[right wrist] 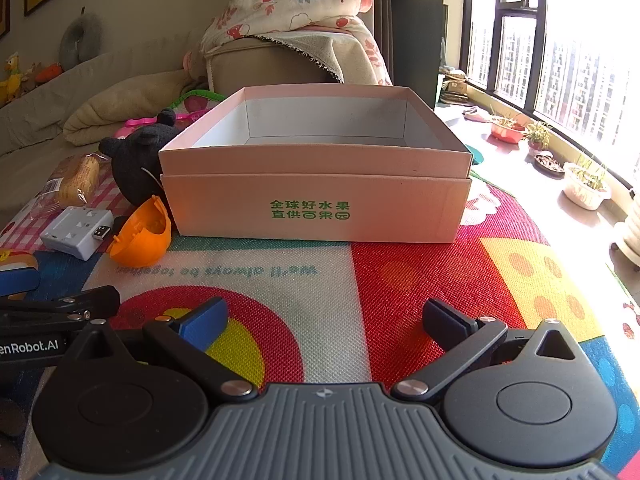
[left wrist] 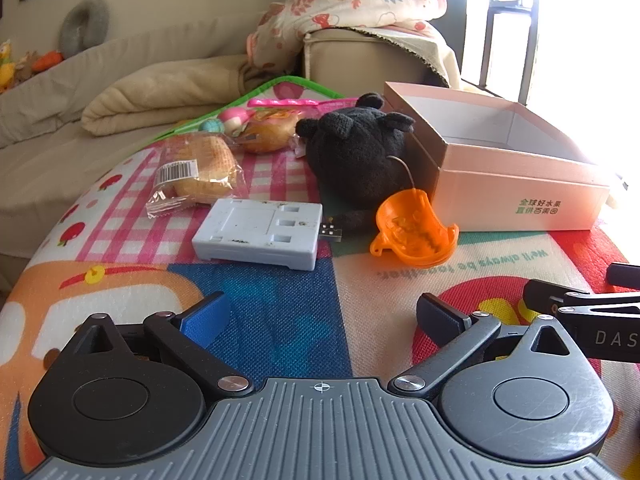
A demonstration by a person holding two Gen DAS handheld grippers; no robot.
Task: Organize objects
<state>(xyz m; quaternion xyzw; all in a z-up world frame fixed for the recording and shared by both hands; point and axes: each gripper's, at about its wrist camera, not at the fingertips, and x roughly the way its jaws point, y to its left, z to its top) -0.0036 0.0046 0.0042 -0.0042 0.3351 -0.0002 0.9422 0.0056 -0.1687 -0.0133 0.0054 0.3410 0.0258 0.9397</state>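
Observation:
An open pink cardboard box (right wrist: 316,208) (left wrist: 516,196) with green lettering stands on a colourful play mat (right wrist: 420,276); its inside looks empty. Left of it lie an orange plastic half-shell (left wrist: 414,228) (right wrist: 140,238), a black plush toy (left wrist: 356,156) (right wrist: 136,164), a white adapter block with a USB plug (left wrist: 258,232) (right wrist: 76,232) and a wrapped bun (left wrist: 200,172) (right wrist: 74,182). More wrapped snacks and pink toys (left wrist: 268,128) sit behind. My left gripper (left wrist: 324,316) is open above the mat, short of the adapter. My right gripper (right wrist: 326,320) is open, facing the box front.
A beige sofa with a folded blanket (left wrist: 160,96) runs along the left, and a floral quilt (right wrist: 296,8) is draped over its armrest. Bright windows and potted plants (right wrist: 584,184) line the right side. The other gripper's body shows at the frame edges (left wrist: 584,320).

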